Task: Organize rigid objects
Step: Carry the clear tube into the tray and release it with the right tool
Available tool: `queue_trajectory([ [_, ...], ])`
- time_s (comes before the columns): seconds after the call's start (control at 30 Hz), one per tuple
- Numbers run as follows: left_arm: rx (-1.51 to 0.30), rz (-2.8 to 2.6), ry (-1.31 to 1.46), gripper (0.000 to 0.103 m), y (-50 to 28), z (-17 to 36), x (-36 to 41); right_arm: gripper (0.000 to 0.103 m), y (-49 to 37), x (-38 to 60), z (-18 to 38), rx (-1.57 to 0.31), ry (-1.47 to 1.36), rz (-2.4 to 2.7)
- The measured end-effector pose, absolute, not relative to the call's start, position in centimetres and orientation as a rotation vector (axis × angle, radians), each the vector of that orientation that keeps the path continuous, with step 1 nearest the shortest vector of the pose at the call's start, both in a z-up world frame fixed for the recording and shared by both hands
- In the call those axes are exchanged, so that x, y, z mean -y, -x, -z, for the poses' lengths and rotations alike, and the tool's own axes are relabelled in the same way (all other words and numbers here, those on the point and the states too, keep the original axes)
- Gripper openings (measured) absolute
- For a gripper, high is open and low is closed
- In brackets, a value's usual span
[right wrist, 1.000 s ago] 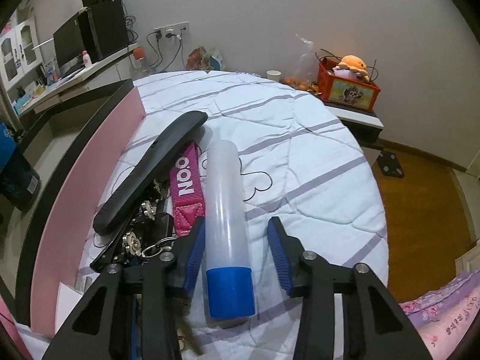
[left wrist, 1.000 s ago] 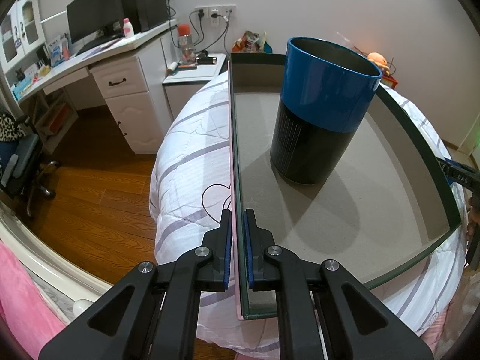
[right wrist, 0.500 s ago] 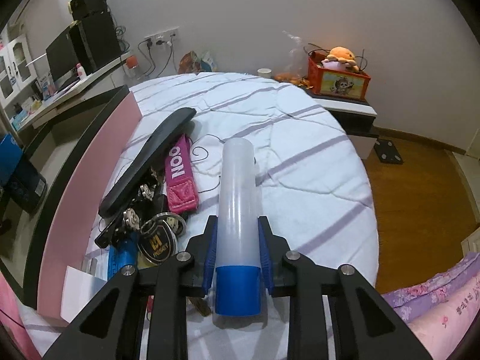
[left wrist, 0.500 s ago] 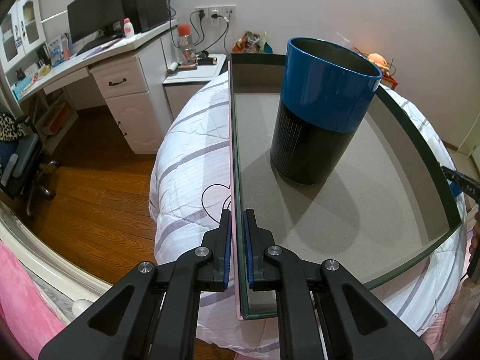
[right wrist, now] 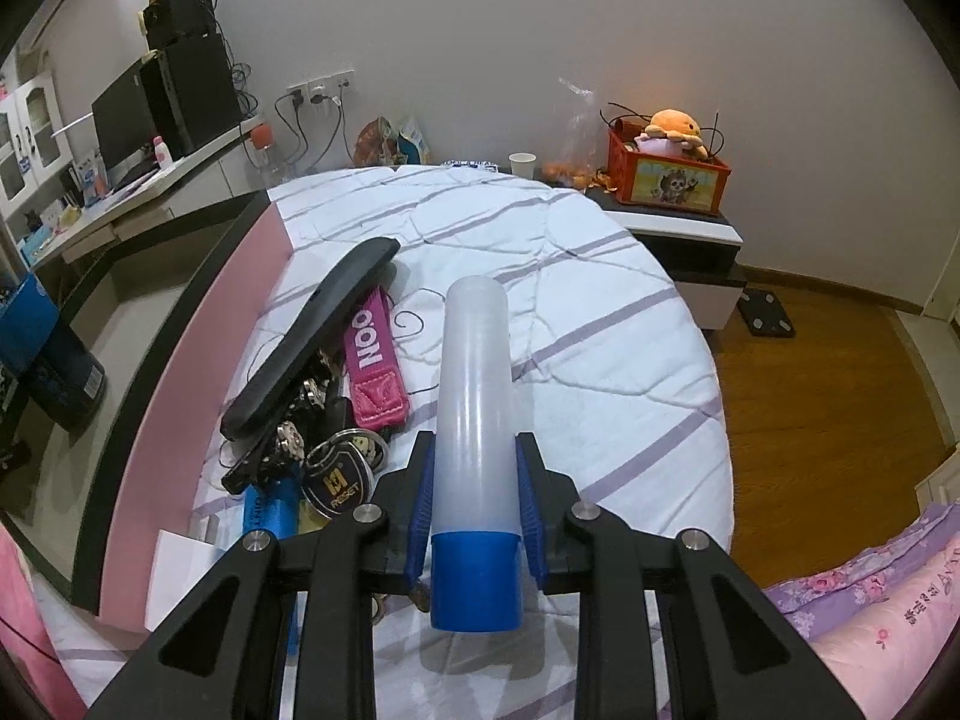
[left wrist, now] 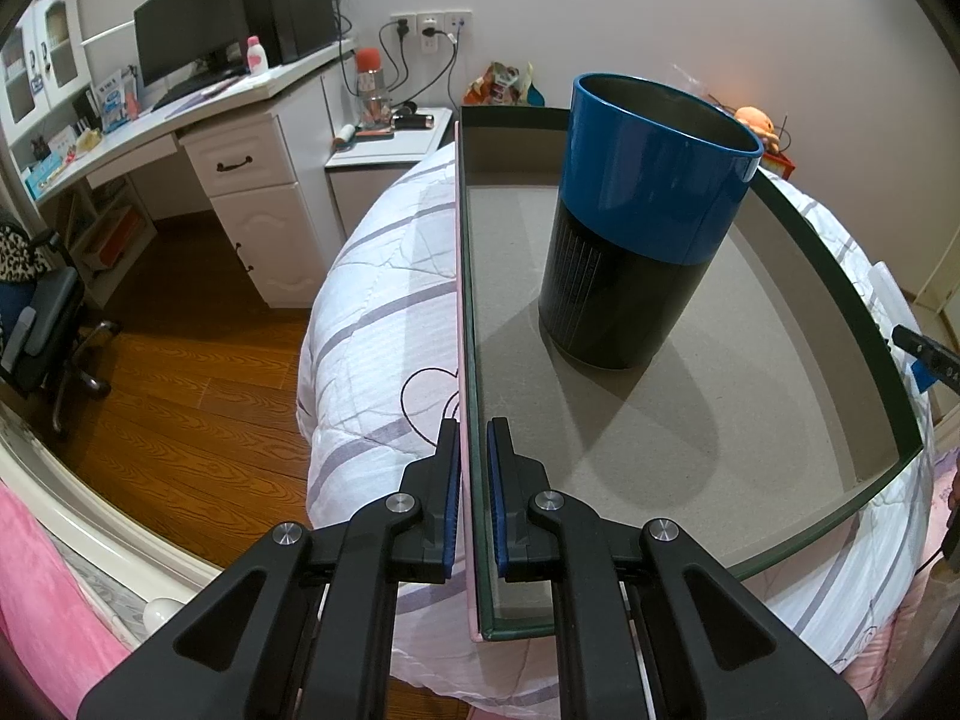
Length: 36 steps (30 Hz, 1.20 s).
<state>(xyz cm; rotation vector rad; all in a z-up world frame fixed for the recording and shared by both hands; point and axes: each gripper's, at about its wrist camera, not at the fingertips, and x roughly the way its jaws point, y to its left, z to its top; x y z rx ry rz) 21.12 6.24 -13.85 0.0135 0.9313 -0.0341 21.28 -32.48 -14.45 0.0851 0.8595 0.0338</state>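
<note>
My right hand-held gripper (right wrist: 474, 501) has just closed onto the translucent tube (right wrist: 474, 414), lifting it off the bed (right wrist: 600, 312); my left hand-held gripper (left wrist: 474, 492) stays clamped on the box wall (left wrist: 471, 360).

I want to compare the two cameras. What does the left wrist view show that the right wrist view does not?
Only the left wrist view: the left tongs shut on the box wall, and the desk drawers.

Only the right wrist view: the right tongs shut on the translucent tube, beside the black case and pink strap.

Both: the box, the blue-and-black canister inside it, the quilt.
</note>
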Motion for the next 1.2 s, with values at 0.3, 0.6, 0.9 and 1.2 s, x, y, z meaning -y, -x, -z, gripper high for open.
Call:
queue_trajectory([
  [0.3,-0.931,0.037,-0.011,0.007,-21.1,13.9,-6.2,0.026,-20.7,32.2,13.0,-0.822,-0.078,-0.02],
  [0.6,-0.931,0.038,-0.01,0.008,-21.0,13.9,-6.0,0.026,-20.1,28.3,8.8,-0.73,-0.03,-0.083],
  [0.9,-0.931,0.047,-0.005,0.009,-21.0,13.7,-6.0,0.026,-20.3,22.0,7.8,-0.708,0.02,-0.206],
  [1.2,-0.93,0.06,-0.001,0.009,-21.0,13.5,-6.3,0.026,-20.9,17.1,9.4,-0.767,0.077,-0.302],
])
